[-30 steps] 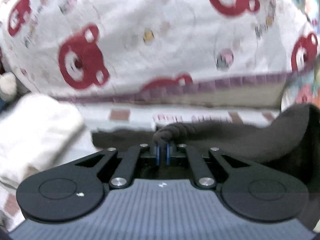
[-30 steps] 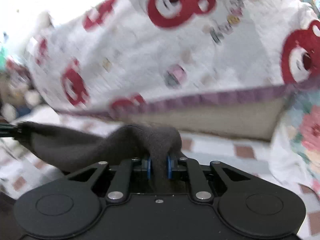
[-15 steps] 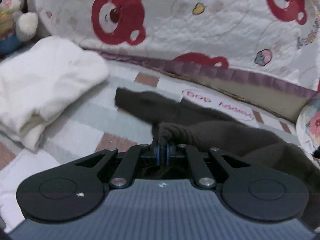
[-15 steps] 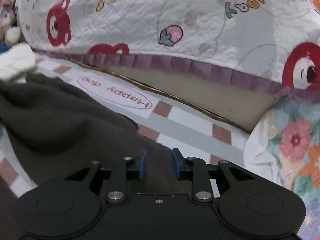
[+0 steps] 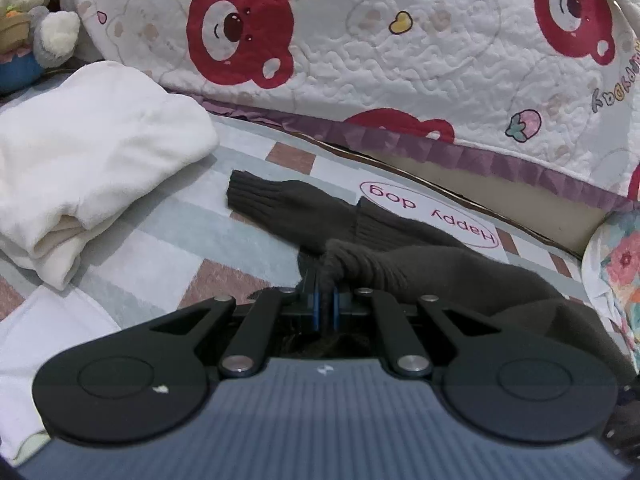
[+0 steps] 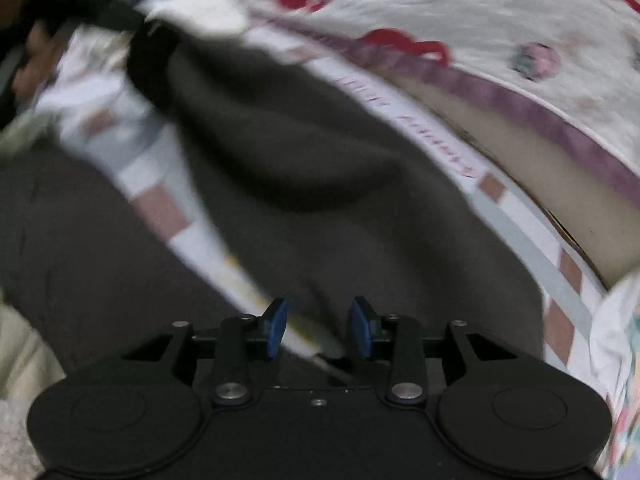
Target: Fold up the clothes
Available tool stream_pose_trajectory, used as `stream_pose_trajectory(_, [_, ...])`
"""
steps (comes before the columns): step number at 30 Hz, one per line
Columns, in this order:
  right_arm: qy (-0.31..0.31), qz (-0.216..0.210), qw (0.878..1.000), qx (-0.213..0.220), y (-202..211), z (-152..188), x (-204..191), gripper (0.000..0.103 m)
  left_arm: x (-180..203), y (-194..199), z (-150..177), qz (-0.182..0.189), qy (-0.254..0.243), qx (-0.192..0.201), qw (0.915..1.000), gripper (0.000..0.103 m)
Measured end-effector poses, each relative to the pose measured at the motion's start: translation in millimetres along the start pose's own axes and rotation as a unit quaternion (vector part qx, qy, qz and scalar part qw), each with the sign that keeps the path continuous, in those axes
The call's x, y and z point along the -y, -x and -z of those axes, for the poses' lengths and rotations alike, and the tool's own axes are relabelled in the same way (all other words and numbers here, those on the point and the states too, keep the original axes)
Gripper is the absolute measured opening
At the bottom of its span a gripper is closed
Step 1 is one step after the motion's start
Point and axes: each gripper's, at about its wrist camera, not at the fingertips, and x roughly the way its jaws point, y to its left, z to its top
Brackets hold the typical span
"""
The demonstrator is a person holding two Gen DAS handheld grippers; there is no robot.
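Observation:
A dark grey knit sweater (image 5: 404, 264) lies on the checked bed sheet (image 5: 168, 216), one ribbed cuff stretched out to the left. My left gripper (image 5: 325, 300) is shut on a bunched fold of it. In the blurred right wrist view the same sweater (image 6: 280, 152) spreads below and ahead. My right gripper (image 6: 318, 320) hovers over it with its jaws opening; the blue pads (image 6: 276, 320) stand apart and press on nothing, cloth and a strip of sheet showing in the gap.
A folded cream garment (image 5: 88, 160) lies at the left. A quilt with red bears (image 5: 360, 48) rises behind the sheet. A plush toy (image 5: 28, 16) sits in the far left corner. A floral pillow (image 5: 620, 264) borders the right.
My right gripper let go of the sweater fold, opened, and swung down and over the cloth. The left gripper sank toward the bed, still holding its fold, then stayed put.

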Motion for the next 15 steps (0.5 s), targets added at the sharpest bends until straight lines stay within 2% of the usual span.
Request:
stream_pose_trajectory(4, [0.050, 0.025, 0.998, -0.017, -16, -4, -17, 0.049, -3, -3, 1, -0.004, 0.004, -0.003, 1.0000, 0.005])
stream_pose_trajectory(6, [0.070, 0.066, 0.995, -0.038, -29, -5, -17, 0.049, -3, -5, 2, -0.018, -0.007, -0.002, 0.9998, 0.006])
stream_pose_trajectory(9, [0.108, 0.139, 0.981, -0.083, -47, -1, -19, 0.059, 1, -8, 5, -0.046, -0.041, -0.001, 0.9981, 0.006])
stream_pose_trajectory(11, [0.157, 0.177, 0.965, -0.114, -54, 4, -28, 0.059, 2, -10, 7, -0.049, -0.043, -0.005, 0.9979, 0.006])
stream_pose_trajectory(12, [0.168, 0.179, 0.963, -0.111, -54, 5, -32, 0.058, 0, -11, 6, -0.045, -0.036, -0.008, 0.9983, 0.006])
stream_pose_trajectory(14, [0.146, 0.165, 0.971, -0.095, -56, 3, -29, 0.054, -4, -12, 5, -0.038, -0.025, -0.012, 0.9989, 0.006])
stream_pose_trajectory(15, [0.117, 0.159, 0.977, -0.084, -55, 0, -21, 0.030, -4, -12, 3, -0.037, -0.027, -0.010, 0.9989, 0.006])
